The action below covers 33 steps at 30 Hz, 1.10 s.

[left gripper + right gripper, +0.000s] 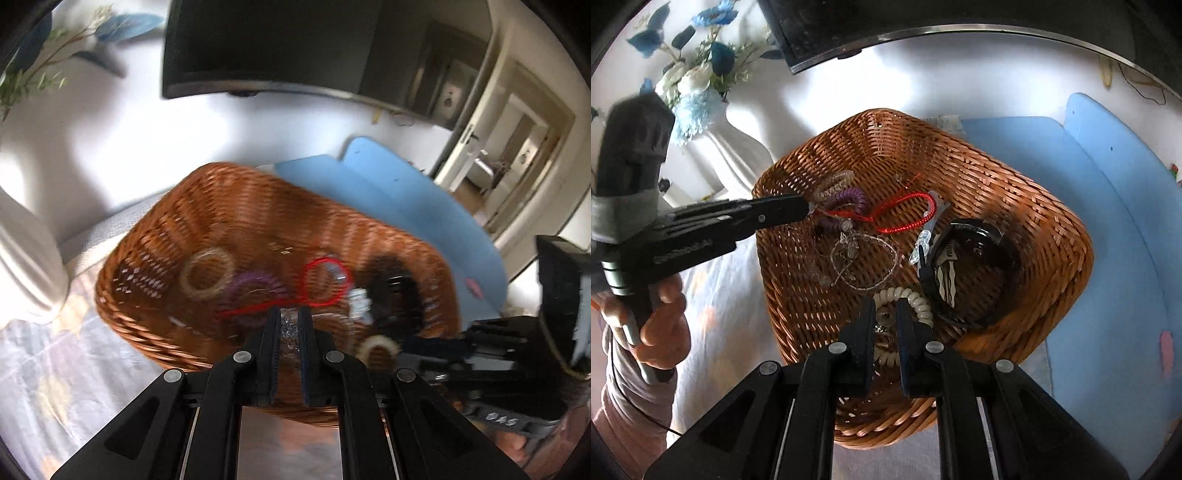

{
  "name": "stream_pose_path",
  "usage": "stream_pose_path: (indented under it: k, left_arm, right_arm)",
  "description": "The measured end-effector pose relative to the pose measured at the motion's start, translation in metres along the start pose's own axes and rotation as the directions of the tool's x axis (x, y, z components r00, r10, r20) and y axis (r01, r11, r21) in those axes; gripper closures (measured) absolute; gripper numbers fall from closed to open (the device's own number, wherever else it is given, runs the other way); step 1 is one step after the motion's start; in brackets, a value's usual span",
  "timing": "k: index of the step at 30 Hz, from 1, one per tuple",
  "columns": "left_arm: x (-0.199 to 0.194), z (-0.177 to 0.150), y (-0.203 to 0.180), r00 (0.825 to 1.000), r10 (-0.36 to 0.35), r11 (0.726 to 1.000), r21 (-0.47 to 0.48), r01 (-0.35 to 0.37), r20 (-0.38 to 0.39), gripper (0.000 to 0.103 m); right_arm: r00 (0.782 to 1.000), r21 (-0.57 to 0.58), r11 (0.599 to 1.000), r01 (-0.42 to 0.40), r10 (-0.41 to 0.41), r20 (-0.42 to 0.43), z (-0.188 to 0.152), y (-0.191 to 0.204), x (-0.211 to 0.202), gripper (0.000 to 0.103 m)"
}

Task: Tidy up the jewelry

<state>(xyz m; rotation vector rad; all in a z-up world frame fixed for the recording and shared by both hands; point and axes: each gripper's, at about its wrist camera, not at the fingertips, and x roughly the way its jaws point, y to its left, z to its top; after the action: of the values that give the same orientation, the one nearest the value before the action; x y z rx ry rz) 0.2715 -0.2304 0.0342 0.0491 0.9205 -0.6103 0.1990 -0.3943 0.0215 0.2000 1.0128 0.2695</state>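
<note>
A brown wicker basket holds the jewelry: a red cord loop, a purple coil tie, a cream coil tie, a thin silvery chain and a black band. My left gripper hangs over the basket's left side, shut on a silvery bead chain. My right gripper is over the near side by the cream coil. It is shut on a small metal trinket.
The basket rests on a patterned cloth. A light blue board lies to its right. A white vase of blue flowers stands at back left, a dark screen behind. A person's hand grips the left tool.
</note>
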Motion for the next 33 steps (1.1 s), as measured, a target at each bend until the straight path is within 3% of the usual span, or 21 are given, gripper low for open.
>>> stream_pose_path:
  k: [2, 7, 15, 17, 20, 25, 30, 33]
  left_arm:
    - [0.001, 0.0, 0.006, 0.999, 0.044, 0.999, -0.008, -0.044, 0.002, 0.091]
    - [-0.015, -0.006, 0.022, 0.998, 0.058, 0.997, -0.06, -0.056, 0.03, 0.063]
    - [-0.08, -0.032, 0.028, 0.991, 0.083, 0.993, -0.09, -0.074, 0.104, 0.062]
    - [-0.109, -0.042, 0.022, 0.984, 0.103, 0.992, -0.082, -0.092, 0.147, 0.062]
    - [-0.155, -0.06, 0.012, 0.969, 0.122, 0.992, -0.063, -0.111, 0.216, 0.061]
    - [-0.213, -0.094, -0.009, 0.936, 0.172, 0.985, -0.022, -0.174, 0.307, 0.043]
    - [-0.234, -0.132, -0.027, 0.913, 0.196, 0.98, -0.043, -0.194, 0.358, 0.031]
    - [-0.229, -0.158, -0.037, 0.907, 0.248, 0.968, -0.062, -0.241, 0.341, 0.031]
  right_arm:
    - [1.0, 0.027, 0.999, -0.026, 0.026, 0.013, 0.0, -0.003, -0.004, 0.088]
    - [0.998, 0.055, 0.998, -0.031, 0.028, 0.055, 0.001, -0.005, -0.02, 0.074]
    - [0.993, 0.013, 1.0, -0.019, 0.018, 0.117, -0.009, 0.034, -0.06, 0.074]
    - [0.989, -0.017, 1.0, 0.014, -0.011, 0.15, -0.014, 0.051, -0.077, 0.073]
    - [0.973, -0.037, 0.996, 0.075, -0.065, 0.222, -0.03, 0.071, -0.106, 0.063]
    - [0.96, -0.007, 0.996, 0.086, -0.081, 0.268, -0.059, 0.095, -0.138, 0.049]
    - [0.935, 0.08, 0.991, 0.108, -0.129, 0.331, -0.094, 0.105, -0.152, 0.033]
    - [0.918, 0.123, 0.978, 0.169, -0.201, 0.343, -0.106, 0.112, -0.151, 0.032]
